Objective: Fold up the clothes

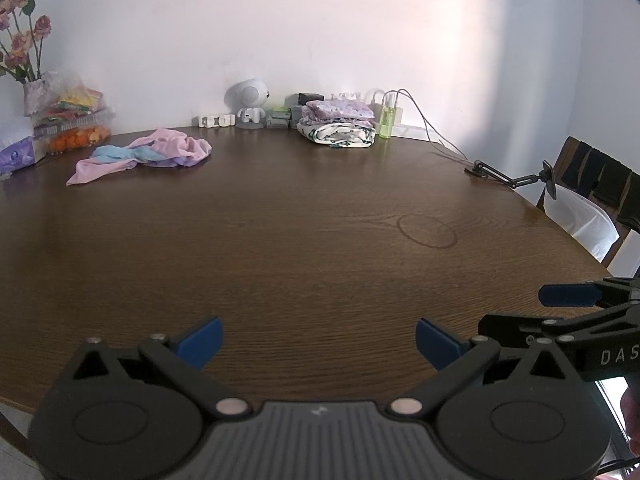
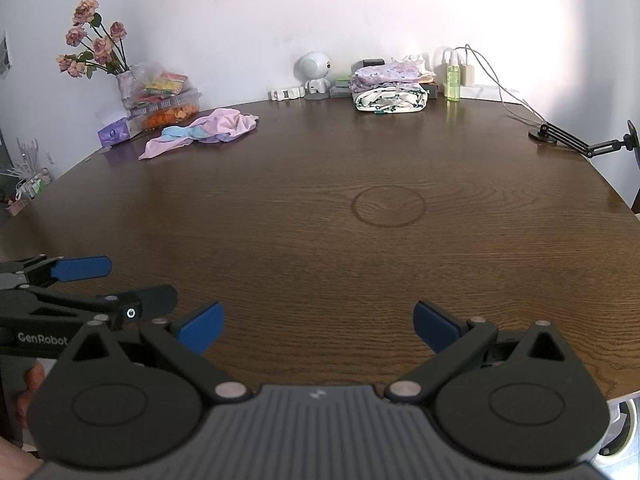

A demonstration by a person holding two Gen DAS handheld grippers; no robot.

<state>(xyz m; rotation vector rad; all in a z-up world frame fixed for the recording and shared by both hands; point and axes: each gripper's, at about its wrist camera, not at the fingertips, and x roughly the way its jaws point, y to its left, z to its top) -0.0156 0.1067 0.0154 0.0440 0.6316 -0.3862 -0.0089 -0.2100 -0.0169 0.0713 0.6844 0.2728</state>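
Note:
A crumpled pink, blue and lilac garment (image 1: 144, 154) (image 2: 200, 132) lies unfolded at the far left of the brown wooden table (image 1: 320, 240) (image 2: 320, 248). A stack of folded clothes (image 1: 340, 124) (image 2: 390, 90) rests at the far edge by the wall. My left gripper (image 1: 318, 340) hovers open over the near table edge, nothing between its blue fingertips. My right gripper (image 2: 318, 326) is likewise open and empty, close beside the left one. Each one shows at the edge of the other's view: the right gripper (image 1: 568, 308) and the left gripper (image 2: 88, 280).
Along the back wall stand a vase of roses (image 2: 96, 52), snack boxes (image 2: 168, 100), a tissue pack (image 2: 114, 132), a white robot figure (image 2: 316, 74), a green spray bottle (image 2: 453, 78) and a charger with cables. A black phone stand (image 2: 576, 140) sits at the right; a chair (image 1: 592, 192) is beyond.

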